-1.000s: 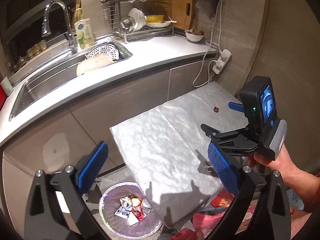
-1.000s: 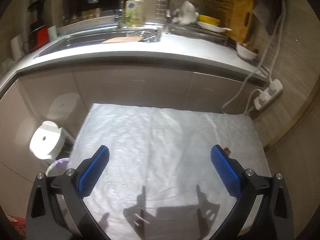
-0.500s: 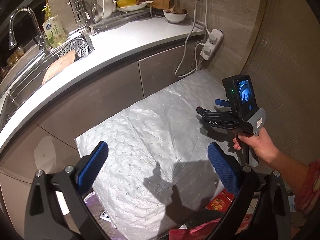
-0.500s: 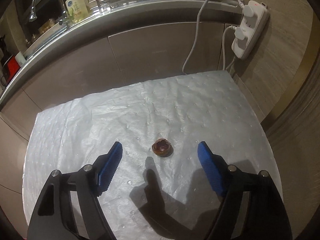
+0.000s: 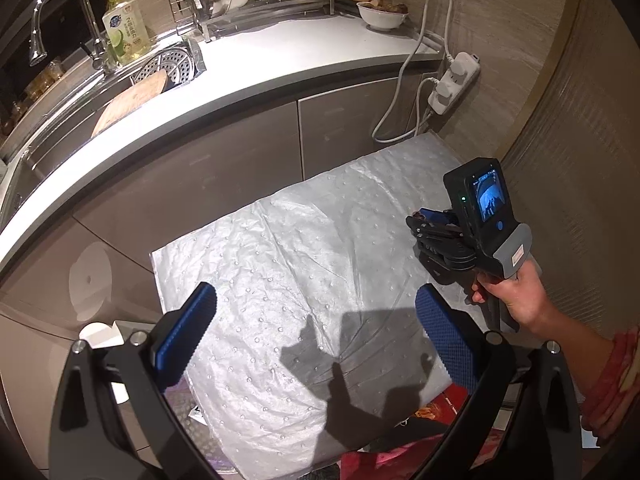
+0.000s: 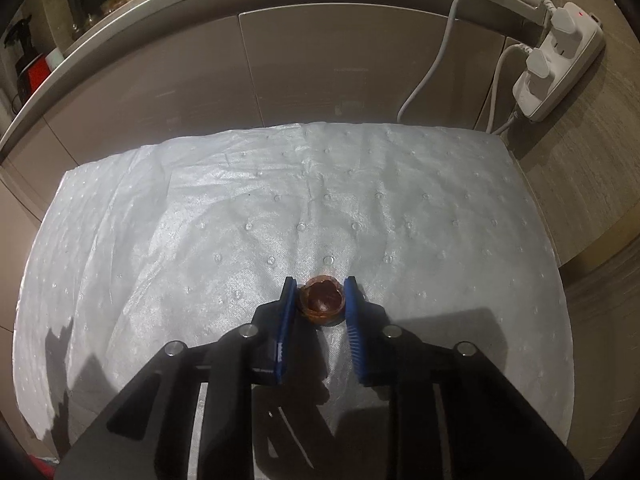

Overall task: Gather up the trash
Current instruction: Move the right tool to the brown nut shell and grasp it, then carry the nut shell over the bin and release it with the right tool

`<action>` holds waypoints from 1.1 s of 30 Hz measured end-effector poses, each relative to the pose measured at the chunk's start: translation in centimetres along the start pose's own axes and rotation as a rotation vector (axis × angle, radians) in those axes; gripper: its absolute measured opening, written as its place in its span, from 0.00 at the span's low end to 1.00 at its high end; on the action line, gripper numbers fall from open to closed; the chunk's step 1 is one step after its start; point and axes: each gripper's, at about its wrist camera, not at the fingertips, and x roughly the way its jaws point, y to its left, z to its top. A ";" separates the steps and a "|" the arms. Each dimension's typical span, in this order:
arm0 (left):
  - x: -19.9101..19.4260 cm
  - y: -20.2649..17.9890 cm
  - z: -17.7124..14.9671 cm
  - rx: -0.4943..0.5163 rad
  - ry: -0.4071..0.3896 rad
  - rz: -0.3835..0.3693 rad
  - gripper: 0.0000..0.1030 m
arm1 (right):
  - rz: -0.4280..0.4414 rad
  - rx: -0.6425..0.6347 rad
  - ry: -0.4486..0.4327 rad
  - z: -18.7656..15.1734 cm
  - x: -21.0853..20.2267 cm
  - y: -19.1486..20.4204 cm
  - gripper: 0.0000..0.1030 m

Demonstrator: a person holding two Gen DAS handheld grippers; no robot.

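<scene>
Right gripper [image 6: 320, 300] is pointing steeply down at the white dimpled sheet [image 6: 240, 208] covering the low table. Its jaws have just been closing and are now sitting narrow, blue pads [image 6: 286, 320] pressing on both sides of a small brown shell-like scrap [image 6: 322, 300]. The scrap is resting on the sheet, right of centre, nearer the sheet's near edge than its far edge by the cabinets.

In the left wrist view the right gripper [image 5: 424, 216] is showing near the sheet's right edge, held by a hand [image 5: 514, 296] with a red sleeve [image 5: 612, 380] behind it.

Left gripper [image 5: 316, 332] is hovering over the sheet's near portion, jaws spread wide, nothing between the pads.

A power strip [image 6: 556, 64] is hanging on the wall beyond the far right corner. Red packaging [image 5: 436, 408] is peeking out below the near edge.
</scene>
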 end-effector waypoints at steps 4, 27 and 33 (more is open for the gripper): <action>0.0 0.7 -0.6 -0.020 0.010 0.012 0.93 | 0.013 0.022 0.003 -0.2 -0.5 -0.1 0.24; -9.2 16.4 -13.0 -0.268 -0.055 0.152 0.93 | 0.331 -0.356 -0.040 0.9 -13.8 27.8 0.24; -11.5 22.2 -18.4 -0.393 -0.046 0.201 0.93 | 0.389 -0.452 -0.020 -0.2 -13.9 35.5 0.24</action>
